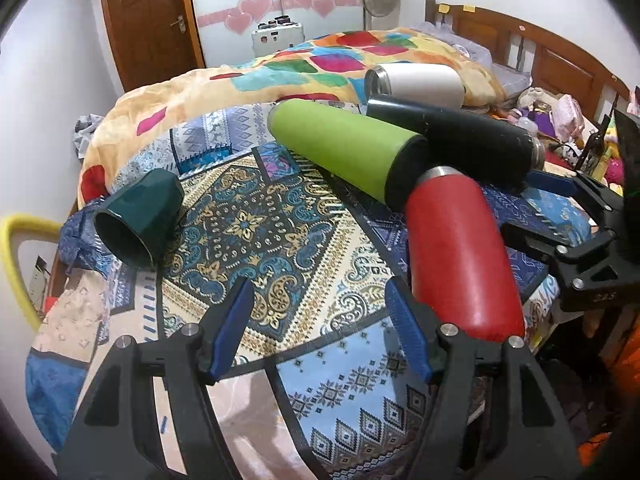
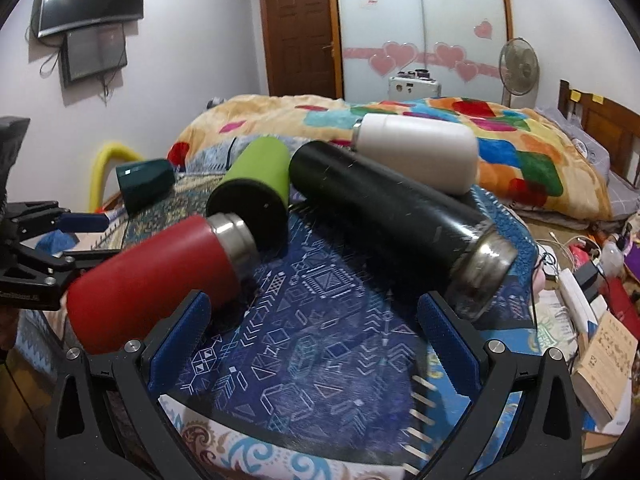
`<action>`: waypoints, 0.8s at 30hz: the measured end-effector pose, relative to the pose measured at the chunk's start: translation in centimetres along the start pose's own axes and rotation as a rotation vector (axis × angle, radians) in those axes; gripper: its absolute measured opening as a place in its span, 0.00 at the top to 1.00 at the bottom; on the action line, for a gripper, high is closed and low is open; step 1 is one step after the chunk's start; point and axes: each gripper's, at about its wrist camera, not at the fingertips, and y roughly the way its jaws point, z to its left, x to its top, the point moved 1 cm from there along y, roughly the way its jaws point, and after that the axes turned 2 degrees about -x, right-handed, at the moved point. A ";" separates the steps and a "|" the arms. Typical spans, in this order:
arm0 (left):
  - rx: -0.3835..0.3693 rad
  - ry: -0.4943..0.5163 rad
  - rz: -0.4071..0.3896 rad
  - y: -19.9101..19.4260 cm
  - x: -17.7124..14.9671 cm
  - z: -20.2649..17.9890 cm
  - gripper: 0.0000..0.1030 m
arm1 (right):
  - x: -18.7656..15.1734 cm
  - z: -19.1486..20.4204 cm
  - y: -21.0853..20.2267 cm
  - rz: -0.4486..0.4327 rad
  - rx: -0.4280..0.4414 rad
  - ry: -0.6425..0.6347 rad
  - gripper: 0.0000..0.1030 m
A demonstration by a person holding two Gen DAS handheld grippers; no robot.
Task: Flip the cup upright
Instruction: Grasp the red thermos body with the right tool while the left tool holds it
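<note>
A dark green cup lies on its side at the left of the patterned bedspread, mouth toward me; it shows small in the right wrist view. A red flask, a green flask, a black flask and a white flask all lie on their sides. My left gripper is open and empty, just left of the red flask. My right gripper is open and empty, between the red and black flasks.
A colourful duvet is bunched behind the flasks. A wooden headboard and clutter lie at the right. Books and cables lie off the bed's right edge. A yellow frame stands by the left edge.
</note>
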 end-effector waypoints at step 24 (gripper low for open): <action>0.007 -0.012 -0.090 -1.8 -2.2 -5.1 0.34 | 3.3 -0.2 -0.5 0.104 0.057 -0.154 0.00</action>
